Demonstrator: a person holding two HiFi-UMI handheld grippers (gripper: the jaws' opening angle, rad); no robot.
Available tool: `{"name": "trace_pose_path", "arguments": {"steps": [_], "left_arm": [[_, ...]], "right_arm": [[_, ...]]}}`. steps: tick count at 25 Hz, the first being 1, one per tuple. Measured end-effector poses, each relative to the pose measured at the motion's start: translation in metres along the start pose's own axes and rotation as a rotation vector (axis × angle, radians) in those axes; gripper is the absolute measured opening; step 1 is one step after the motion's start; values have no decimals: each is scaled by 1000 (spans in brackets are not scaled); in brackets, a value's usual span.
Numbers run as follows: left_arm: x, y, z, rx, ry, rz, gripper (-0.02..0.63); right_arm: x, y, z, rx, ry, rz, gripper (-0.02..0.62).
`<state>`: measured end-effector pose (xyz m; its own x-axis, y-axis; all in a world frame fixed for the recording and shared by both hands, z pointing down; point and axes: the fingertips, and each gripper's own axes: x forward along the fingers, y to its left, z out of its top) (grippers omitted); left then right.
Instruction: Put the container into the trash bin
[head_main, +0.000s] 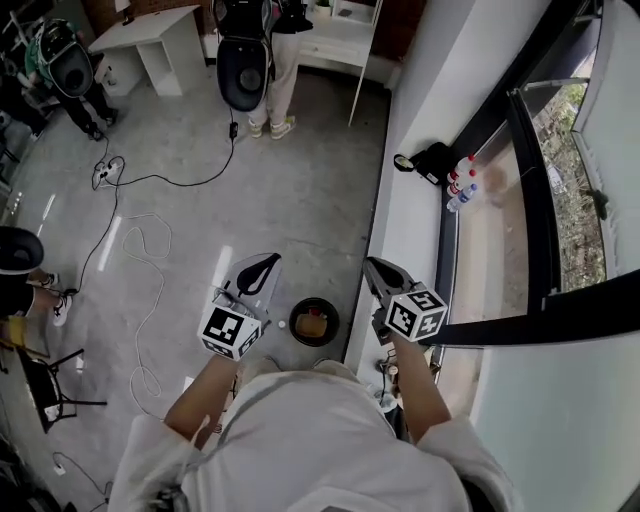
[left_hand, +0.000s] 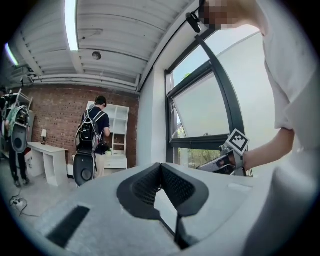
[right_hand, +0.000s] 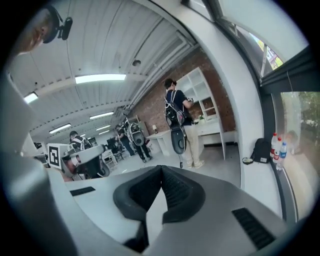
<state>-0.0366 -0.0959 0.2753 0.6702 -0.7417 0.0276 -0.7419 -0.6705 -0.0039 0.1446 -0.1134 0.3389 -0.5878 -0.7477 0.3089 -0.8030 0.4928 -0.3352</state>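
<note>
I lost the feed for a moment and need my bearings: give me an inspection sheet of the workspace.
Surface: grey floor, glare streaks.
Job's things: dark round trash bin on the floor; a yellowish item inside, probably the container.
Clutter: bottles and black bag on the sill.
Grippers: left gripper and right gripper both shut, empty.
Cables: black cable and white cable loose on the floor.
Surroundings: person with backpack rig, white desk, windows.

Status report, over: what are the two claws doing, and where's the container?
Left gripper shut, empty. Right gripper shut, empty. Container looks to be inside the trash bin. Nothing over the bin.
</note>
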Motion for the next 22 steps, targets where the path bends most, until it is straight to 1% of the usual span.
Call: {"name": "trace_pose_path", "arguments": {"steps": [3, 5, 10, 13, 16, 19, 20, 22], "left_arm": [[-7, 5, 24, -5, -45, 19, 17], [-15, 10, 38, -21, -71, 39, 17], [-41, 30, 72, -46, -145, 100, 15], [-56, 35, 86, -48, -174, 117, 17], [-71, 36, 89, -46, -186, 131, 15], [-84, 42, 86, -61, -205, 166, 17], [-87, 45, 84, -71, -213, 181, 17], [-94, 49, 78, -88, -213, 200, 17]], "right_arm": [[-23, 9, 32, 13, -88, 9, 2], [-37, 18, 47, 7, -126, 22, 2], [-75, 43, 87, -67, -228, 16, 2], [-97, 56, 109, -115, -288, 9, 2], [-121, 66, 120, -180, -332, -30, 2], [-140, 67, 119, -256, -341, -106, 2], [-145, 66, 116, -270, -338, -131, 2], [-152, 65, 107, -267, -334, -164, 2]]}}
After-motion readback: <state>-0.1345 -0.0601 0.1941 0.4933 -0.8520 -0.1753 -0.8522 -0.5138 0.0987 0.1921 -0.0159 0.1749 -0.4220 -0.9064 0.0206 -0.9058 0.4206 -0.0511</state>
